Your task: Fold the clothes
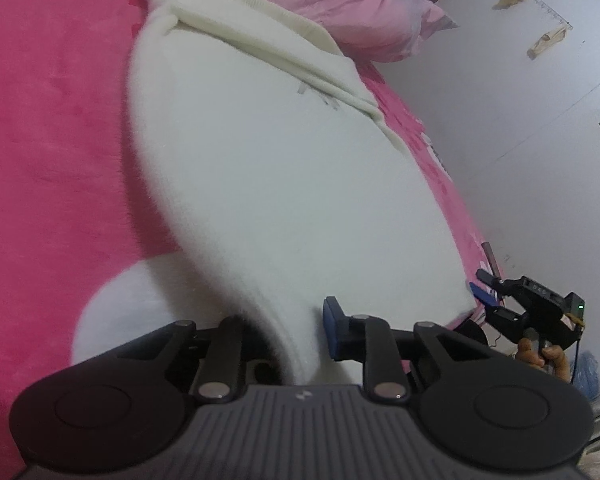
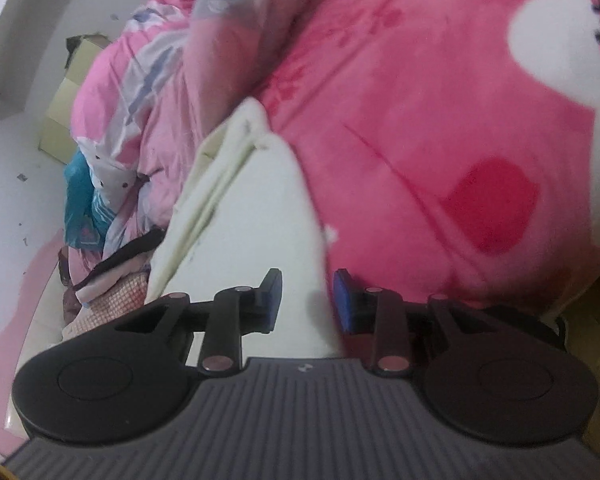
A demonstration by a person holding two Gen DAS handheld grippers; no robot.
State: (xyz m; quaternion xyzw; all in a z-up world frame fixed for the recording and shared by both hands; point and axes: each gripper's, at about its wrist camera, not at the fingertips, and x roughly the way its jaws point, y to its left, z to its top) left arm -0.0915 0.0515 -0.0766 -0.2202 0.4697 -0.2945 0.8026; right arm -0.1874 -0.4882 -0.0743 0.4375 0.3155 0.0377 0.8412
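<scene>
A white fleece garment (image 1: 268,184) lies stretched along a pink plush bedspread (image 1: 48,128), its near hem lifted toward both cameras and its far end running up to a cream ribbed sleeve or collar fold (image 1: 260,28) that lies across it. In the left wrist view the left gripper (image 1: 288,336) has a thick bunch of the white fabric passing between its two black fingers; the blue pad (image 1: 331,328) on the right-hand finger presses against the cloth, while the other finger is hidden behind the fold — so the jaws stand clamped on the garment's near edge. Further right in the same view the right gripper (image 1: 485,292) shows at the garment's far corner, its blue-padded tips closed on the cloth, with the person's fingers (image 1: 540,354) wrapped round its handle. In the right wrist view the right gripper (image 2: 306,304) holds the same white garment (image 2: 260,200) between its blue pads (image 2: 345,306), the fabric filling the gap. Beyond the garment a rumpled pink quilt (image 2: 140,100) is heaped at the head of the bed, beside a pale wall (image 1: 520,100).
</scene>
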